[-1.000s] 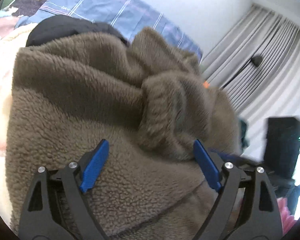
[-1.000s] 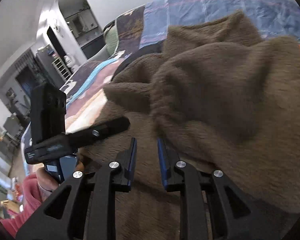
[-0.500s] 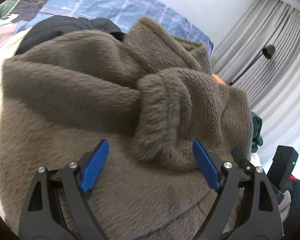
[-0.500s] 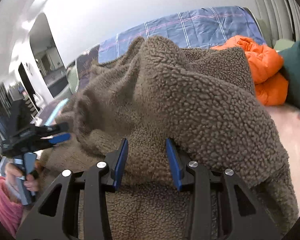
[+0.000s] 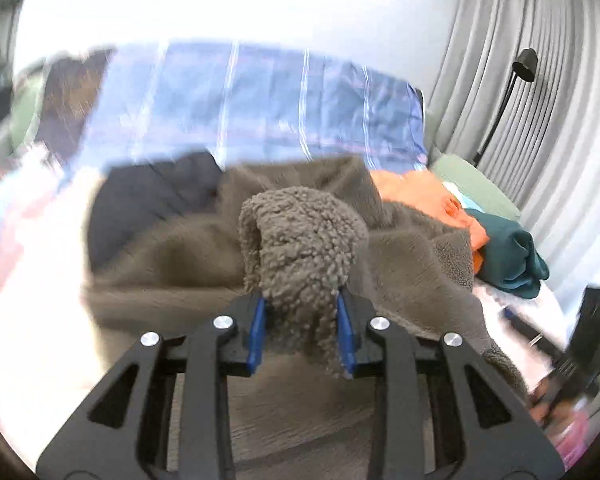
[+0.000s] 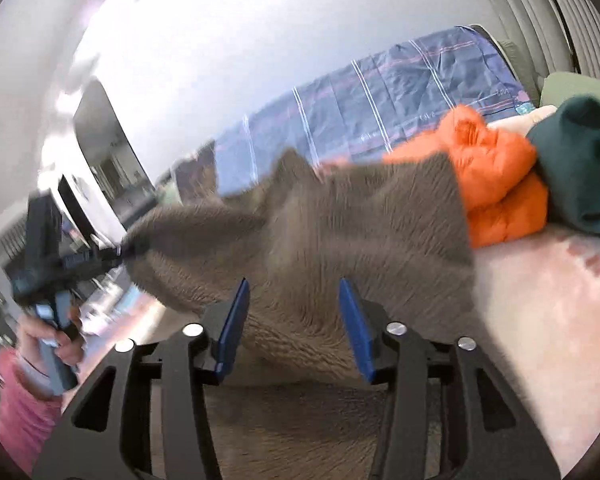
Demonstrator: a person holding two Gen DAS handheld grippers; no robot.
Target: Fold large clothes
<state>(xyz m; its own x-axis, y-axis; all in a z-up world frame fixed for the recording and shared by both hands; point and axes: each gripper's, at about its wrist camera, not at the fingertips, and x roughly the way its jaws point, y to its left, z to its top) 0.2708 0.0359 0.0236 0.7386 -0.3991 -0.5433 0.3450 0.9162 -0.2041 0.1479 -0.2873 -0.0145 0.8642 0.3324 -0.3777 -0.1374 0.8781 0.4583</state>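
Observation:
A large brown fleece garment (image 5: pixel 308 240) lies rumpled on the bed. My left gripper (image 5: pixel 300 328) is closing, and its blue pads press on a bunched fold of the fleece that it holds raised above the rest. In the right wrist view, the left gripper (image 6: pixel 116 254) pulls that end of the fleece (image 6: pixel 340 232) up to the left, with a hand (image 6: pixel 56 332) holding it. My right gripper (image 6: pixel 294 320) is opening. The fleece lies between and under its blue pads, which stand apart from the cloth.
An orange puffy jacket (image 6: pixel 496 184) and a dark teal garment (image 6: pixel 580 168) are piled at the right by the fleece. A blue plaid quilt (image 6: pixel 380 108) lines the far side. A dark garment (image 5: pixel 152 200) lies behind the fleece. A pink sheet (image 6: pixel 560 300) covers the bed, and a black lamp (image 5: pixel 520 68) stands by the curtains.
The left gripper went from wide open to shut on a fold of fleece and rose with it. The right gripper let go of the fleece, opened and swung to the right.

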